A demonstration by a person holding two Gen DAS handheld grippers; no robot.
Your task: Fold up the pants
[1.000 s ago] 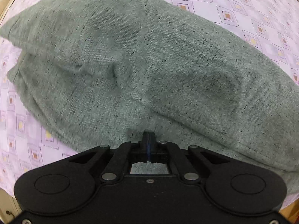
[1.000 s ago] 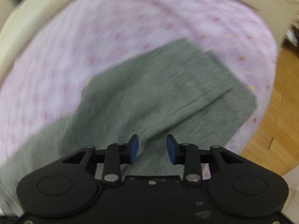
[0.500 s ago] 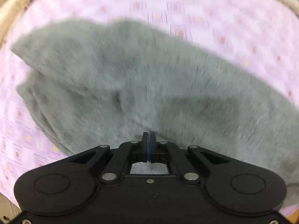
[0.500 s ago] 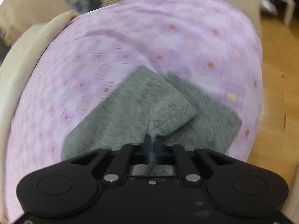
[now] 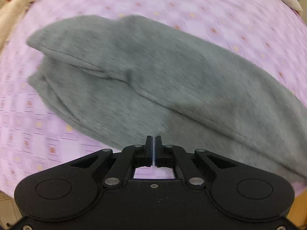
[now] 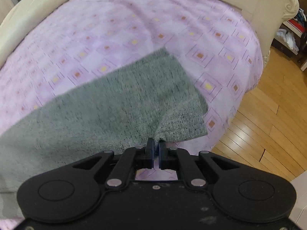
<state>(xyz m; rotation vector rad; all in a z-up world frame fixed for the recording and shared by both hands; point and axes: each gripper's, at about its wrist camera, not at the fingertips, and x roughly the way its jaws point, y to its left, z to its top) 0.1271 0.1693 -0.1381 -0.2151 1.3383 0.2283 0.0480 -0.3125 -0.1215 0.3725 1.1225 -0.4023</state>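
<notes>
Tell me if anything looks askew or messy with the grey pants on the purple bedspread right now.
Yes. The grey knit pants are not flat: one layer lies skewed over the other with a puckered crease near the middle, and the edges do not line up. In the right wrist view, the right gripper pinches the cloth into a small peak. The purple patterned bedspread looks fine.

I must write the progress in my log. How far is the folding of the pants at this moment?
Early to middle stage. Done: the grey pants lie on the purple bedsheet with one leg over the other. In hand: the right gripper pinches the hem end; the left gripper is shut at the near edge, though whether it holds cloth is unclear. Left: folding the length across; no cross fold shows.
</notes>
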